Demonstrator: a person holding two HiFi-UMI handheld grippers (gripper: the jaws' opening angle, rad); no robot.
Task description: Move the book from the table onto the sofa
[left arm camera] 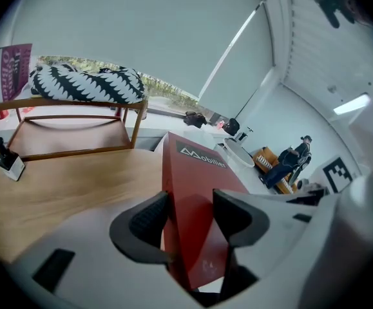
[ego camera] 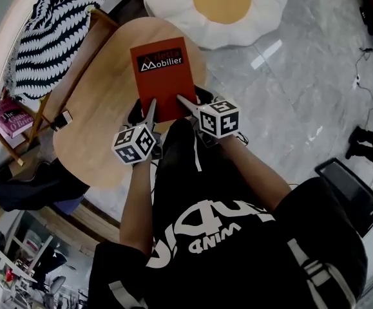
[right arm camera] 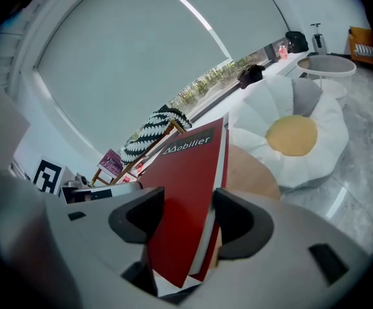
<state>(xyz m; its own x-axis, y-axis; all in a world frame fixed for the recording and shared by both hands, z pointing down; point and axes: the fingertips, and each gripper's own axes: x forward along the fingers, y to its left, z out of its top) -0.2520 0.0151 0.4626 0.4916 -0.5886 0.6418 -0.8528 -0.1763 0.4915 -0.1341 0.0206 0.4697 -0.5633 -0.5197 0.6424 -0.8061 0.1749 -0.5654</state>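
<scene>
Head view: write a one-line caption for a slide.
The left gripper and right gripper clamp the red book by its near edge over the round wooden table.

Round wooden surface (ego camera: 102, 108) on a glossy grey marble-look floor (ego camera: 289, 82). Just past the surface's far edge, a big white floor cushion (ego camera: 218, 8) shaped like a fried egg, yellow at the centre. Beside the surface's left edge, a wooden-framed seat (left arm camera: 70, 134) topped by a black-and-white striped cushion (ego camera: 51, 31), a pink magazine (ego camera: 9, 116) at its side. Further out on that same side, a wide window (left arm camera: 141, 37) under a pale roller blind, daylight and trees along the bottom. Right of the surface, well apart, black cables (ego camera: 366, 89) and a dark flat screen (ego camera: 350, 192) on the floor. High above surface level, a lit strip lamp (left arm camera: 350, 103).
</scene>
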